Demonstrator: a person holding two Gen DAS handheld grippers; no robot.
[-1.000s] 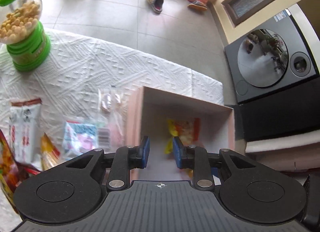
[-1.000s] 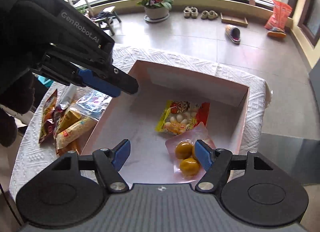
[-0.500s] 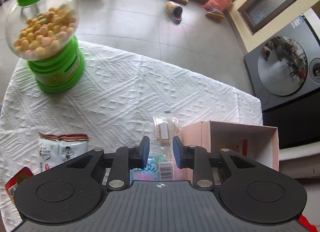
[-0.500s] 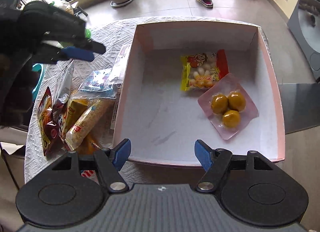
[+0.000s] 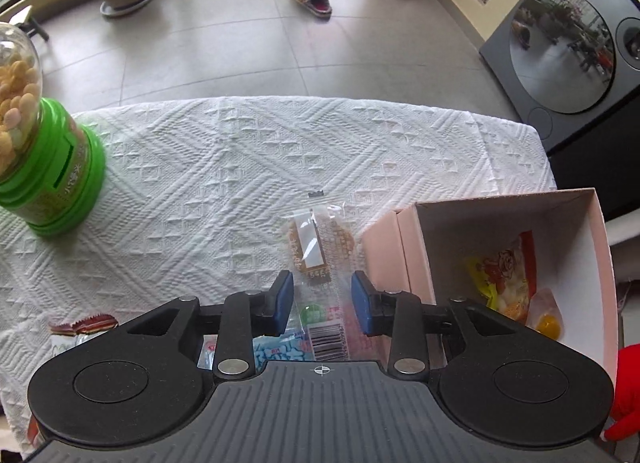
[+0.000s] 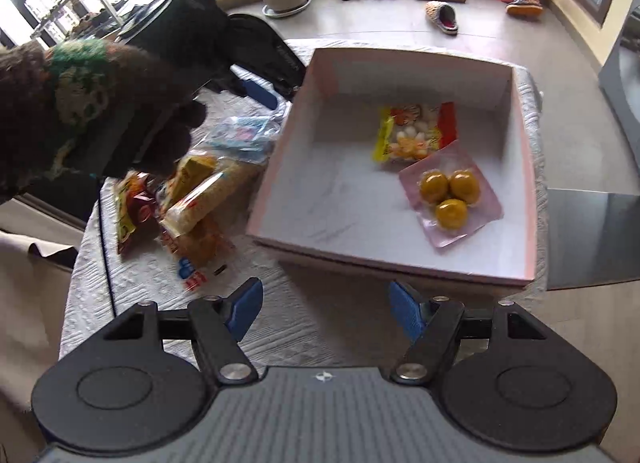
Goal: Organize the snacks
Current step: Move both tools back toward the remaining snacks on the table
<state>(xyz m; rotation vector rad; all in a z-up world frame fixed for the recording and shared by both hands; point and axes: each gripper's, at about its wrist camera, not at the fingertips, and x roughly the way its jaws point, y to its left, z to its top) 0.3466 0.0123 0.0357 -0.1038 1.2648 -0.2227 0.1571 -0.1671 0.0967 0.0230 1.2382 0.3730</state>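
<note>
- Snacks lie in two groups on a white textured tablecloth (image 5: 248, 167): a loose pile on the cloth and two packets already inside a pink-walled cardboard box (image 6: 520, 143).
- Left gripper (image 5: 321, 303) points steeply down over the pile; its blue-padded jaws are opening, with a clear-wrapped biscuit packet (image 5: 320, 247) seen in the gap between them, the pads not pressing on it.
- Just beneath that gripper's body, a blue-and-white packet (image 5: 276, 349) peeks out; further to its left lies a white packet with a red serrated top (image 5: 84, 325).
- Well ahead and to the left of the left gripper stands a green-based globe jar (image 5: 40, 167) filled with small round sweets.
- To the left gripper's right sits the box, touching the pile's edge.
- Right gripper (image 6: 325, 309) hovers over bare cloth just before the near wall of the box, jaws spread apart with nothing between them.
- Ahead of the right gripper, inside the box, lie a yellow-and-red packet (image 6: 416, 131) and, overlapping its near edge, a pink vacuum pack of three yellow balls (image 6: 450, 193).
- Ahead and to its left, a hand in a dark knitted glove (image 6: 80, 115) holds the left gripper above the remaining packets (image 6: 192, 199).
</note>
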